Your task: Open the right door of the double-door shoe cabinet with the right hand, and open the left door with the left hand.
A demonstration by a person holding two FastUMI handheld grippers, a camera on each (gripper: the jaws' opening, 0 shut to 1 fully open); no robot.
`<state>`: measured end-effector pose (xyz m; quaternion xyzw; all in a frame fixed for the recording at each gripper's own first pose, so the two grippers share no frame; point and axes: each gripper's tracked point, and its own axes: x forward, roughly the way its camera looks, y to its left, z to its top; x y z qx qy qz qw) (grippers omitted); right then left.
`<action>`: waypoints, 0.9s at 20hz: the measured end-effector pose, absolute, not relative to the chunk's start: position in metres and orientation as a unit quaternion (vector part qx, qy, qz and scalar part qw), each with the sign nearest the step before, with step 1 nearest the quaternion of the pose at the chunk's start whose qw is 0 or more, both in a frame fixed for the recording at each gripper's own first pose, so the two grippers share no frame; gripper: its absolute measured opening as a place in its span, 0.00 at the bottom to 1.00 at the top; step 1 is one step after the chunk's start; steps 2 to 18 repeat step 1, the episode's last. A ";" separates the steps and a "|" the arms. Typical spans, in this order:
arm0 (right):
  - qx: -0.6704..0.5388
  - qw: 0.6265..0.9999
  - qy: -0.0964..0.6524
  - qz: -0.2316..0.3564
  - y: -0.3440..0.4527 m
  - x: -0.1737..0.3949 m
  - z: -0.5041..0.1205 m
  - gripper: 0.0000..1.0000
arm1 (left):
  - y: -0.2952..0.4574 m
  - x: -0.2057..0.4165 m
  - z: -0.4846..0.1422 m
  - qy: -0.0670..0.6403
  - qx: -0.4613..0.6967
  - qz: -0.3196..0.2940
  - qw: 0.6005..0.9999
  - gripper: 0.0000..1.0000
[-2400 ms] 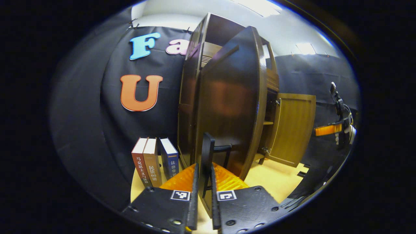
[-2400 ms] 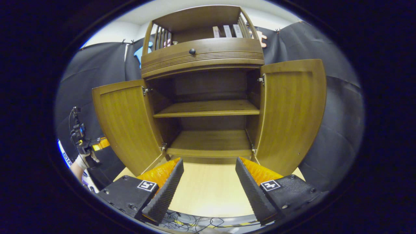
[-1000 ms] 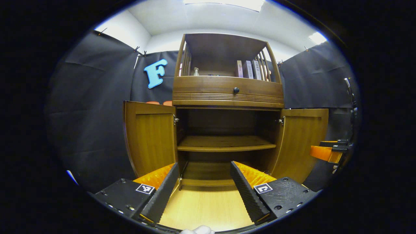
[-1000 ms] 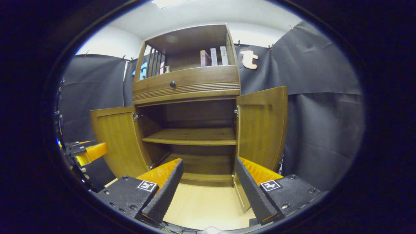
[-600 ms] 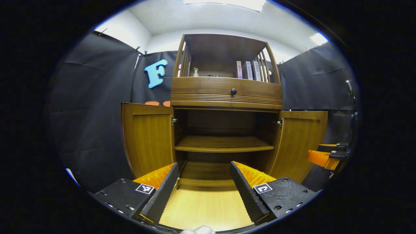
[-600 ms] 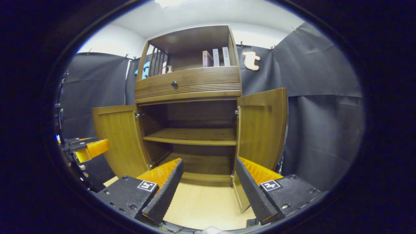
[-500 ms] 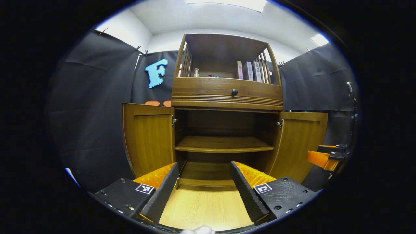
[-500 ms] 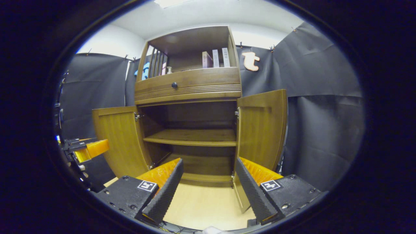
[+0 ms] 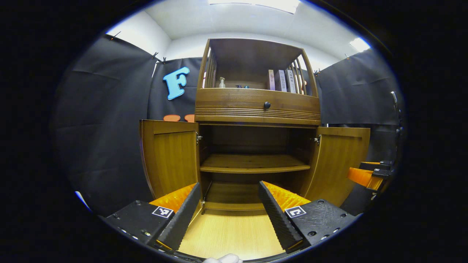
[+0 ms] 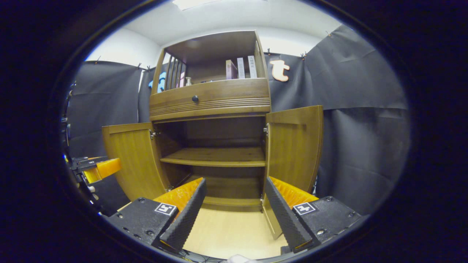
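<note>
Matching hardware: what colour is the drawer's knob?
Black, round knob on the brown drawer front, clearest in left gripper view.

left gripper view: low, near the floor (image 9: 230, 237), facing the shoe cabinet (image 9: 256, 106) head-on
right gripper view: low, angled from the cabinet's right
shared: cabinet interior; both open doors

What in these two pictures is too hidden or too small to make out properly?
- Books on the top shelf, left gripper view: titles too small, partly behind side slats.
- Small bottle: too small to identify.
- Left door and right door, right gripper view: outer faces and handles turned away.
- Lower shelf: partly behind the fingers.
</note>
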<state>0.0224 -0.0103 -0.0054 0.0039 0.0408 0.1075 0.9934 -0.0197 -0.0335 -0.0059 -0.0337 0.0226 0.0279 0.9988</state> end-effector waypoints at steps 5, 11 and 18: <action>0.004 0.994 0.040 0.106 -0.010 0.022 -0.004 1.00 | -0.034 -0.019 -0.004 0.022 -0.031 0.026 0.999 0.95; 0.004 0.994 0.040 0.106 -0.010 0.022 -0.004 1.00 | -0.034 -0.019 -0.004 0.022 -0.031 0.026 0.999 0.95; 0.004 0.994 0.040 0.106 -0.010 0.022 -0.004 1.00 | -0.034 -0.019 -0.004 0.022 -0.031 0.026 0.999 0.95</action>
